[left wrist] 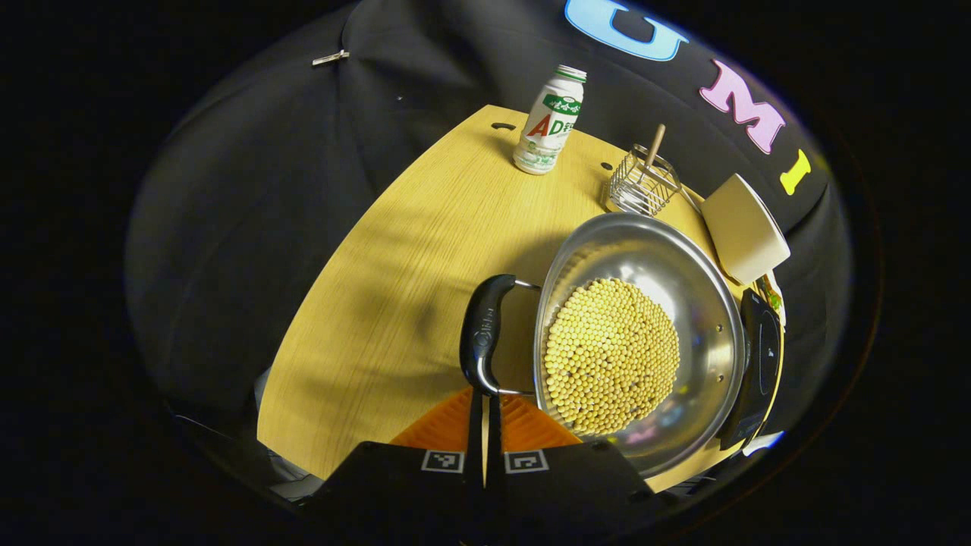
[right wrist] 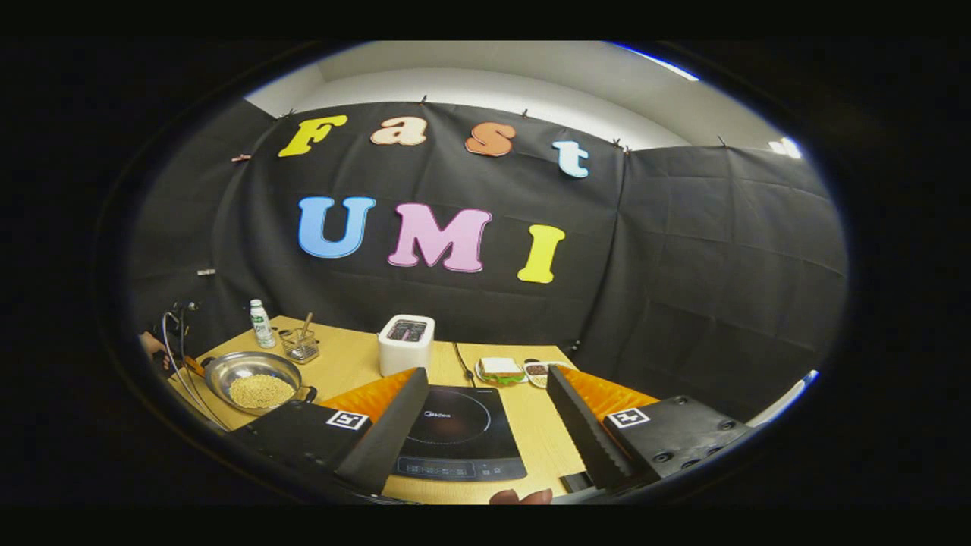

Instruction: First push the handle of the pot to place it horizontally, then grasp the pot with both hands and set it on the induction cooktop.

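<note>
Wood-grain table, round steel pot of beads, left gripper jaws narrow by curved handle, right gripper jaws wide.

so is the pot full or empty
Partly full: the pot holds a layer of yellow beans over its bottom, with bare steel wall above them.

The left gripper has its fingers pressed together with only a sliver between them. The right gripper holds its fingers spread wide apart.
</note>
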Available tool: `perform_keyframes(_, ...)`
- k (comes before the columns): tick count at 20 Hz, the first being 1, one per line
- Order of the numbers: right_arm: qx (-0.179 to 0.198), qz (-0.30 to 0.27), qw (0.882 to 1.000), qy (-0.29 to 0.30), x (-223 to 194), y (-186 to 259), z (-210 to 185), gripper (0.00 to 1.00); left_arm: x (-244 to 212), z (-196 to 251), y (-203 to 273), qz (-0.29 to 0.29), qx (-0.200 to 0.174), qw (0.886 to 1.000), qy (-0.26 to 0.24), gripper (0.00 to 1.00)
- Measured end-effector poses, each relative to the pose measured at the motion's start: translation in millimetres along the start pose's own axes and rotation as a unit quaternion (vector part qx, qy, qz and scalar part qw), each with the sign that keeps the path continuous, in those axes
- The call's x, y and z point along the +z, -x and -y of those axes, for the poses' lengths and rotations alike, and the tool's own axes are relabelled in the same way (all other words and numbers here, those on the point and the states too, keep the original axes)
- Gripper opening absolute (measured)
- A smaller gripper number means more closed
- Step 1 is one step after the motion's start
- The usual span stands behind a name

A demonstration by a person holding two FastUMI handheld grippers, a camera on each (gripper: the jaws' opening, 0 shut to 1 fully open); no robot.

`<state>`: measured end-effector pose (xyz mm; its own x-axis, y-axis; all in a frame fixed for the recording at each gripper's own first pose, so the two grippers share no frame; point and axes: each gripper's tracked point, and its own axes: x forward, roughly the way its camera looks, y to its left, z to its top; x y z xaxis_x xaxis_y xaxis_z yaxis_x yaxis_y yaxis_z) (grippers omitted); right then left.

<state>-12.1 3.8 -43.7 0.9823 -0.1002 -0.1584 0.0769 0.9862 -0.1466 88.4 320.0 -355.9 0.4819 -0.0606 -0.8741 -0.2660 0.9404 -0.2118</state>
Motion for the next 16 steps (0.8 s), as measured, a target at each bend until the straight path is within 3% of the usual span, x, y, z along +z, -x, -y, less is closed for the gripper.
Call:
perform_keyframes(5, 0.009, -0.007, 1.0, -0.005, -1.4, -9.5, -15.1, 0.98, 3.2, -6.3, 3.0, 0.013, 0.01, 1.0, -0.011, 0.05)
perform_keyframes(9, 0.034, -0.022, 0.999, -0.014, -9.4, -14.5, -36.0, 0.98, 1.3, -20.8, 21.7, 0.048, 0.044, 0.997, -0.031, 0.05)
perform_keyframes(10, 0.042, -0.027, 0.999, -0.016, -11.5, -14.9, -42.6, 0.98, -1.3, -22.9, 29.6, 0.058, 0.048, 0.997, -0.034, 0.0)
perform_keyframes(13, 0.071, -0.043, 0.996, -0.016, -18.5, -18.1, -65.5, 0.98, -5.7, -26.2, 55.7, 0.087, 0.051, 0.994, -0.041, 0.19)
perform_keyframes(16, 0.107, -0.063, 0.992, -0.021, -25.9, -20.7, -91.5, 0.98, -4.8, -23.3, 78.1, 0.115, 0.049, 0.991, -0.047, 0.7)
